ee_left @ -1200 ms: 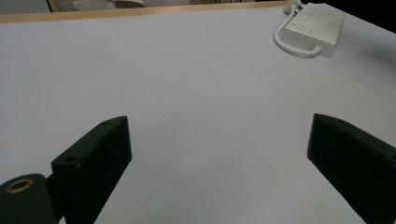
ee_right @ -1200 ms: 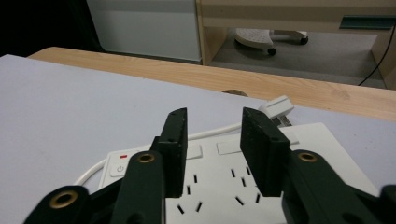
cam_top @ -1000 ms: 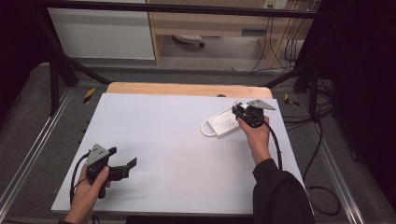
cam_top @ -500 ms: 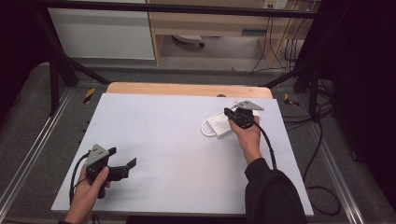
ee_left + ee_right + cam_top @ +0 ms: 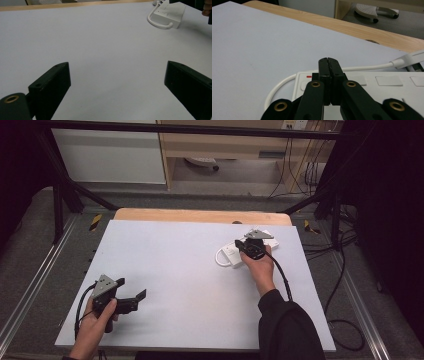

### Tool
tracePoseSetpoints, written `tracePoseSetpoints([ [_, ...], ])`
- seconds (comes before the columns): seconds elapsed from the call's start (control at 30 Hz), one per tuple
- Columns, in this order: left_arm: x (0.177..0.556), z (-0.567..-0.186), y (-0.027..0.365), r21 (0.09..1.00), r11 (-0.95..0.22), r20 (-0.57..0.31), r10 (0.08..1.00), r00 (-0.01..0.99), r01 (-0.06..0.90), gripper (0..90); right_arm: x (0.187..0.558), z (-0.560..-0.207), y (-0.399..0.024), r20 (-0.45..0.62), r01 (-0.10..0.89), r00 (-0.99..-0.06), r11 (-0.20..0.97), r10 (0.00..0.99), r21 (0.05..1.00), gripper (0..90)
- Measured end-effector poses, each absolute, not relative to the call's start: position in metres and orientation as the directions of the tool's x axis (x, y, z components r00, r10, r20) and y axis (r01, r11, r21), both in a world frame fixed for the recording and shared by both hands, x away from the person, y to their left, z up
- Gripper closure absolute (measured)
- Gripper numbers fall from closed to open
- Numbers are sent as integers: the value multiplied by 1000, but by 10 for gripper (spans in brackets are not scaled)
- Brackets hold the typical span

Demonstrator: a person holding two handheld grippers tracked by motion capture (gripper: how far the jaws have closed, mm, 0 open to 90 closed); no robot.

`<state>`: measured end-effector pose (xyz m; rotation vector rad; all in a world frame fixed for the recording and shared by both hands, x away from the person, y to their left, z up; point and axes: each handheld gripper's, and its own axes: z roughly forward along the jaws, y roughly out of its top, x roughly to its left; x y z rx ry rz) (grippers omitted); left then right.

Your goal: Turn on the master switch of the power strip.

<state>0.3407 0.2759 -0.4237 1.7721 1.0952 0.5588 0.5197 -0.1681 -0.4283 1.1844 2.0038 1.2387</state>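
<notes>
1. Two grippers are at work over a white table (image 5: 175, 270), one in each of the person's hands.
2. The right gripper (image 5: 245, 251) sits over the near end of a white power strip (image 5: 231, 254), which lies at the far right of the table, close to the wooden edge (image 5: 200, 215).
3. In the right gripper view, its jaws are pressed flat together with nothing between them, having just been closing; the tips (image 5: 329, 65) hang just above the strip's top face (image 5: 387, 82), by a small red mark (image 5: 309, 76).
4. The strip's white cable (image 5: 220, 255) loops out from that end and curls back along the far side.
5. The left gripper (image 5: 136, 299) rests near the front left corner, well apart from the strip.
6. Its jaws stand wide apart, released, with bare table between them (image 5: 117, 82).
</notes>
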Motion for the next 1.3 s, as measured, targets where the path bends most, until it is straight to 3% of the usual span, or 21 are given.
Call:
tracePoseSetpoints([
  [1.3, 340, -423, 276, 890, -157, -87, 862, 500, 427, 68, 525, -442, -159, 36, 474, -480, 225, 876, 851, 900],
])
